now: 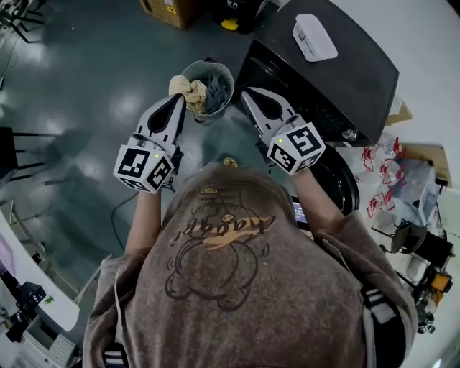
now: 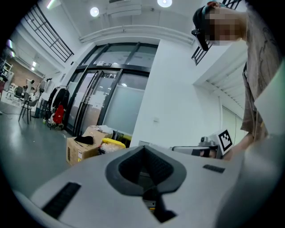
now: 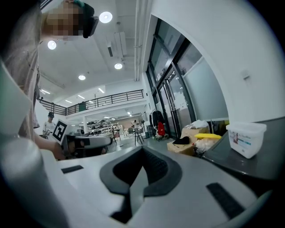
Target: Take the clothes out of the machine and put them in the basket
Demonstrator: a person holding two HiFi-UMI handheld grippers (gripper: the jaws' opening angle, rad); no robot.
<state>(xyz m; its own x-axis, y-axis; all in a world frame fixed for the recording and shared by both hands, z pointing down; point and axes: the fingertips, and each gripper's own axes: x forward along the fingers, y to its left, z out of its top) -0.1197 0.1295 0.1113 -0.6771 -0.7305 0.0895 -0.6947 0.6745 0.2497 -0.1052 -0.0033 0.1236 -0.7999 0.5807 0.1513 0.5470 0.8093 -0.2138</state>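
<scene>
While I look down on the glossy grey-green floor [image 1: 86, 79] of a big glass-fronted hall, the left tongs [image 1: 175, 102] and the right tongs [image 1: 249, 95] are each closed tight with nothing between them. I count one round basket [image 1: 228, 77] at upper centre, just past both tips, with clothes [image 1: 194, 93] already in it: one beige piece and one grey. One black machine [image 1: 338, 79] fills the upper right, carrying one white tub [image 1: 314, 36]. One cardboard box [image 1: 169, 11] sits at the top edge.
</scene>
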